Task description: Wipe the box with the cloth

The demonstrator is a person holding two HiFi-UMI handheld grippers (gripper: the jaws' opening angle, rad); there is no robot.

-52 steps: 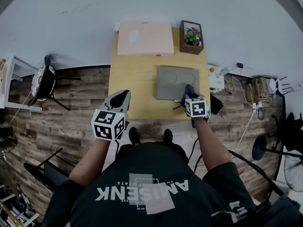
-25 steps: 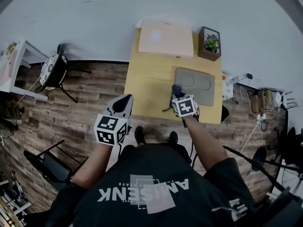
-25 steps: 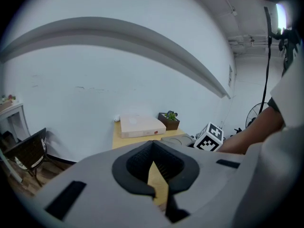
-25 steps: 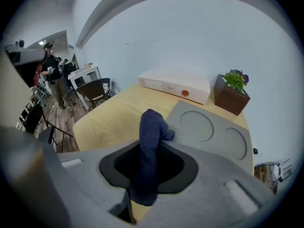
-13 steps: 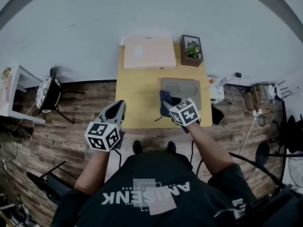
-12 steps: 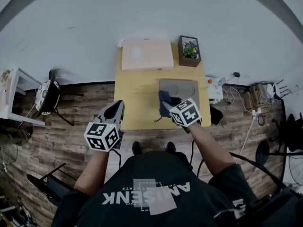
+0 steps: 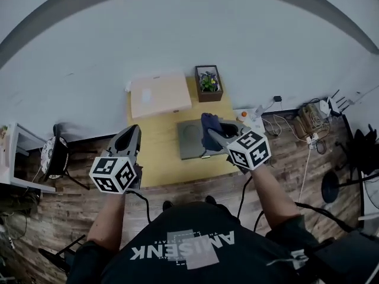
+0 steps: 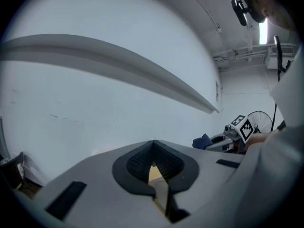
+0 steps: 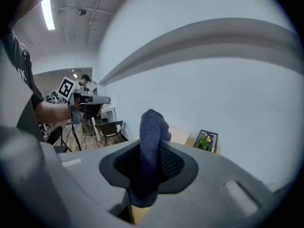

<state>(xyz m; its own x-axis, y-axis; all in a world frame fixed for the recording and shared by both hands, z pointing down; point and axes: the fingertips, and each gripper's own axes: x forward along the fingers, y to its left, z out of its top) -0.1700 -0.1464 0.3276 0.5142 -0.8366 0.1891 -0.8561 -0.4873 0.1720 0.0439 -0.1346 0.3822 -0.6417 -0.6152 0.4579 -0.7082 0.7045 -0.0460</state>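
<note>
a potted plant (image 7: pixel 208 81) stands on the yellow table's (image 7: pixel 155 152) far edge, a chair (image 7: pixel 54 157) left, seemingly cables (image 7: pixel 308 120) right.

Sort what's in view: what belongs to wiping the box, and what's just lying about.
For the job: dark blue cloth, clamped in the right tool; pale flat box at the table's back edge.

Lying about: grey panel with two rings, potted plant, chair, floor cables.
</note>
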